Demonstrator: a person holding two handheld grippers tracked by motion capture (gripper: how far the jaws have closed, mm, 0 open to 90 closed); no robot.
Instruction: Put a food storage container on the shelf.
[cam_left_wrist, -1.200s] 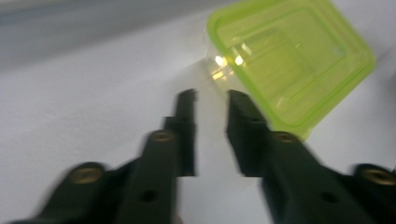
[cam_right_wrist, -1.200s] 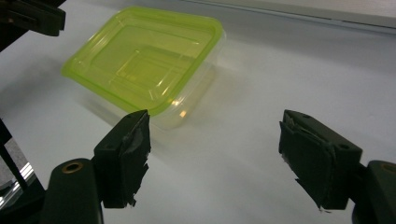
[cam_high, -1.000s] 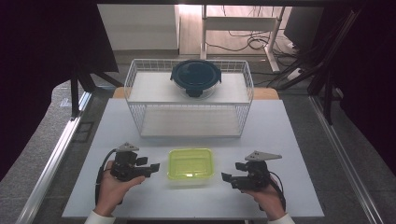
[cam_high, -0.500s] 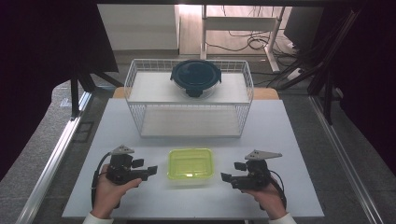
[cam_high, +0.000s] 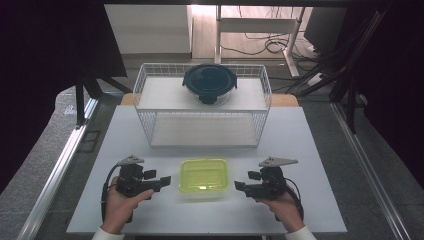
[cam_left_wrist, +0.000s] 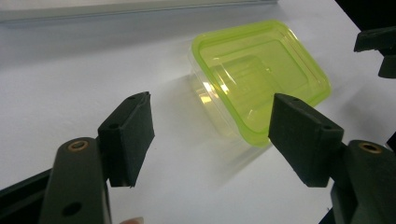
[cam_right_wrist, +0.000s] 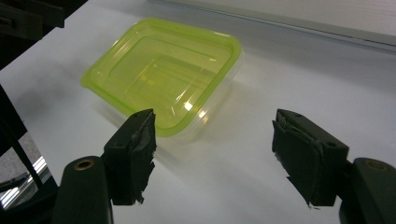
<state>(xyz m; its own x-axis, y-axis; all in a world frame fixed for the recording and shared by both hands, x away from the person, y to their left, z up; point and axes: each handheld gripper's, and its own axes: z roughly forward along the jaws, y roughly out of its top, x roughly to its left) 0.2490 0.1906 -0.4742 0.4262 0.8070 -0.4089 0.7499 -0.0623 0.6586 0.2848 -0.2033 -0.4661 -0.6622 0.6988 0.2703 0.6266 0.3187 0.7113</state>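
Right gripper (cam_right_wrist: 212, 154) w/ both black jaws spread wide, nothing between them, pads worn and ragged at the edges. Clear container w/ yellow-green lid (cam_right_wrist: 163, 77) sits flat on the white tabletop (cam_right_wrist: 289, 74), just ahead of the left-hand jaw, whose tip overlaps its near edge in frame; can't tell if touching. Dark frame parts at upper left, beyond tabletop edge.

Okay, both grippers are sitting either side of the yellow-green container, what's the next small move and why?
Probably ease the left gripper forward toward the yellow-green container. Its jaws stand open and empty, apart from the lidded container, which lies on the white table between it and the open right gripper, so either could close on a rim.
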